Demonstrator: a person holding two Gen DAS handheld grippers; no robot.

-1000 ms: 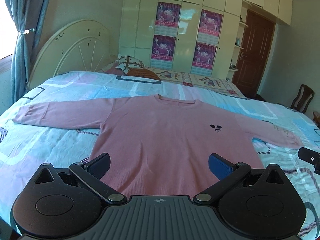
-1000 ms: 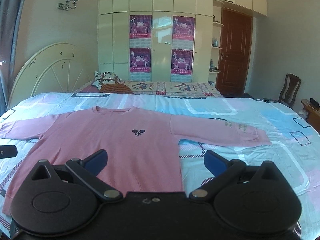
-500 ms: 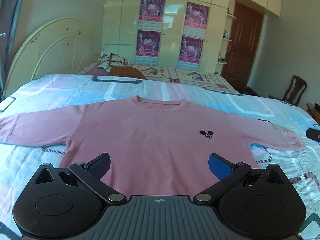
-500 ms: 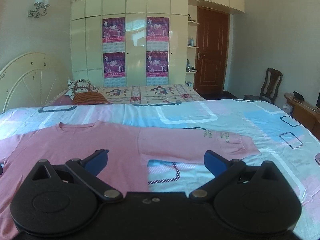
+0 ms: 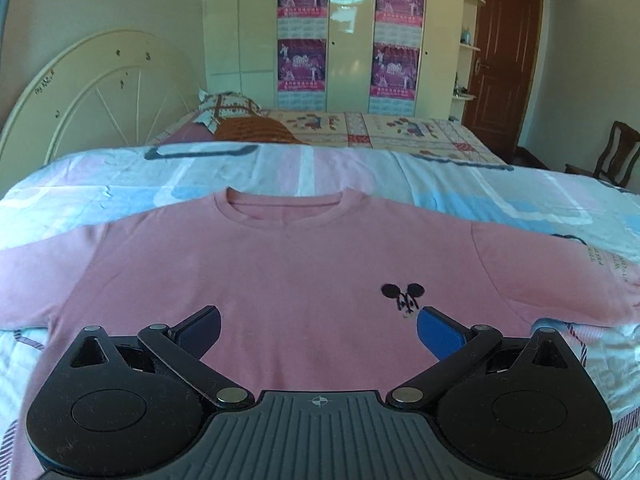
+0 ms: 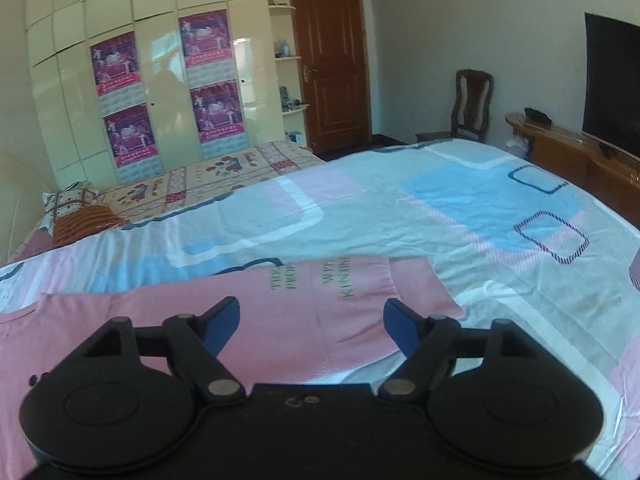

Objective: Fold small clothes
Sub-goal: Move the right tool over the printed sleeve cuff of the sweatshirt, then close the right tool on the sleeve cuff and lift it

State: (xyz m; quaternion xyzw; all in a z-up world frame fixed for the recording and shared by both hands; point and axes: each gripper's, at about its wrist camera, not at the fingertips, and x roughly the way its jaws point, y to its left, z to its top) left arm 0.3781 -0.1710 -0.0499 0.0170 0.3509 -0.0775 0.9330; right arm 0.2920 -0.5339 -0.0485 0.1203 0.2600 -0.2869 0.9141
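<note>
Right gripper (image 6: 312,322) now over sleeve (image 6: 344,300)

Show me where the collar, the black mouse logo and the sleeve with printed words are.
collar (image 5: 285,209): left wrist view, on the ribbed band of the neckline.
mouse logo (image 5: 404,295): left wrist view, on the middle of the black figure.
sleeve (image 6: 352,304): right wrist view, on the pink cloth near the cuff.

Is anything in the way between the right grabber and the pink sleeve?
Nothing visible is. The right gripper is open, its jaws just narrowed a little, with only bare sleeve lying flat on the bedspread ahead of them.
</note>
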